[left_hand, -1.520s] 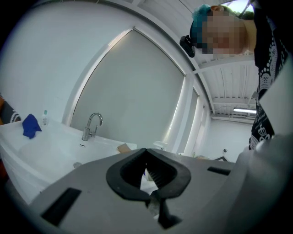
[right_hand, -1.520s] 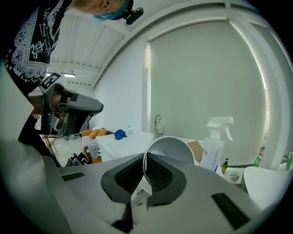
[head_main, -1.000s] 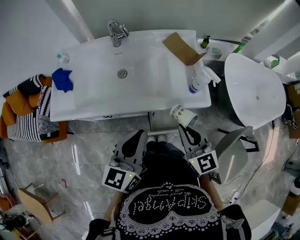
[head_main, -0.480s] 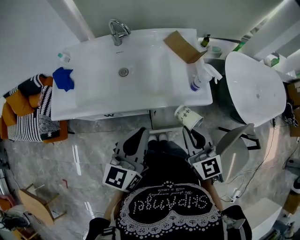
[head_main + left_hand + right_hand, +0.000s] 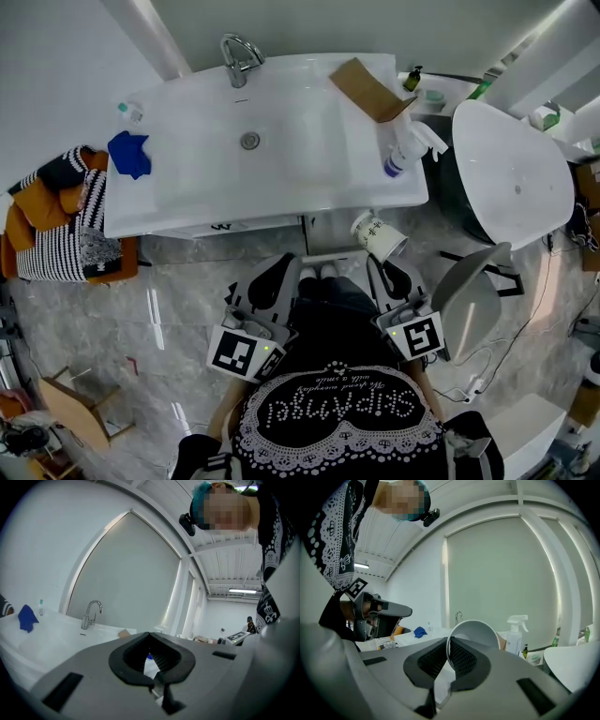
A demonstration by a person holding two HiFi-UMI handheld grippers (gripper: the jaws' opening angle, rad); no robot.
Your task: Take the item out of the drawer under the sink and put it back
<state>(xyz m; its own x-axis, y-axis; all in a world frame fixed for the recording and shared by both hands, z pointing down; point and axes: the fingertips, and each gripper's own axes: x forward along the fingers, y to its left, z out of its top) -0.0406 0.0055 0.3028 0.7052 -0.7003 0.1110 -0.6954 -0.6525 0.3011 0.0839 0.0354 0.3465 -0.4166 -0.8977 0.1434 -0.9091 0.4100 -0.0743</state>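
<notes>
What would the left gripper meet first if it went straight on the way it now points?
Most likely the front edge of the white sink, or the drawer front just beneath it; its height is hard to judge from above. The left gripper points roughly level towards them, shut and empty.

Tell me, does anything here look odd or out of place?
Two things. The cup is tipped on its side in mid-air, pinched by its rim in the right hand-held gripper. A cardboard scrap sits askew at the sink's back right corner. I see nothing spilled or broken.
</notes>
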